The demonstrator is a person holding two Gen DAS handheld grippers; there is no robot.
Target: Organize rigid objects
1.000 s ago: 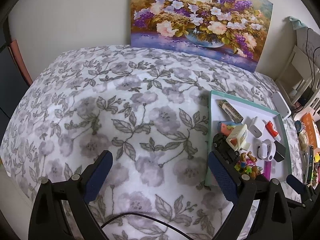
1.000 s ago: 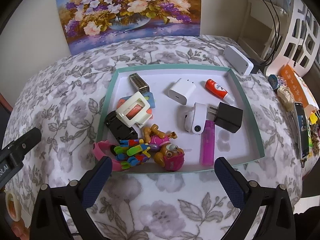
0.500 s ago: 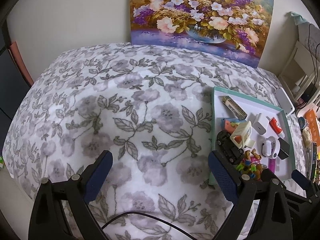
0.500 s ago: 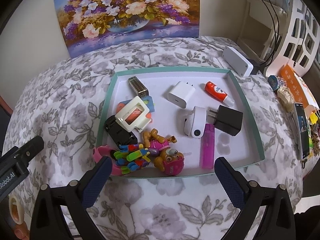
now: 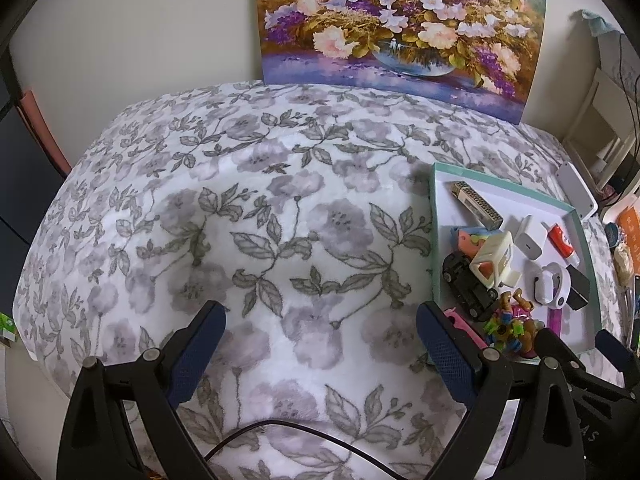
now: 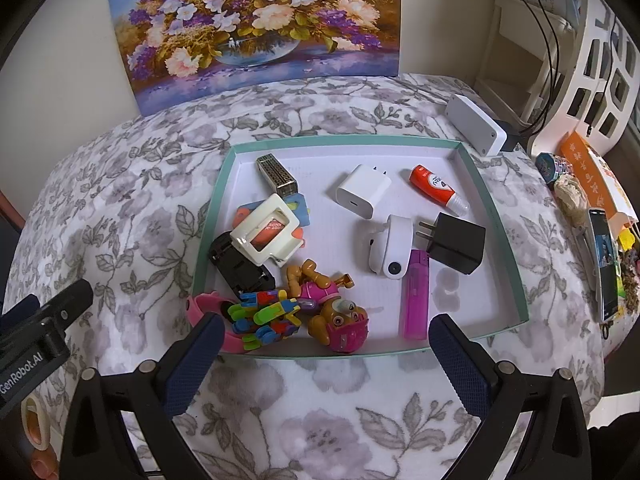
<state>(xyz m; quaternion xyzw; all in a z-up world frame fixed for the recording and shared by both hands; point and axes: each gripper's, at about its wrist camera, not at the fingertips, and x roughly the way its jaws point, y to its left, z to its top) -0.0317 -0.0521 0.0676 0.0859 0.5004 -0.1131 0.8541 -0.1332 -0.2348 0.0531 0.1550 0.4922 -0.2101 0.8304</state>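
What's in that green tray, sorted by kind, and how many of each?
Tray contents, from the right wrist view:
Plug chargers: 3, white, black, white folding
Toys: 3, dog, blocks, black car
Lighters: 2, purple, patterned
Glue tube: 1
Total: 9, leaving aside the cream frame pile and pink band.

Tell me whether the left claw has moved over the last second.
Yes. In its own view the painting and the tray both sit lower and a bit rightward, so the left claw has tilted or pulled up and slightly leftward.

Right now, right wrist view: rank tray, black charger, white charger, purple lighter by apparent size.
1. tray
2. black charger
3. white charger and purple lighter look alike in area; the lighter is nearer, so unranked.
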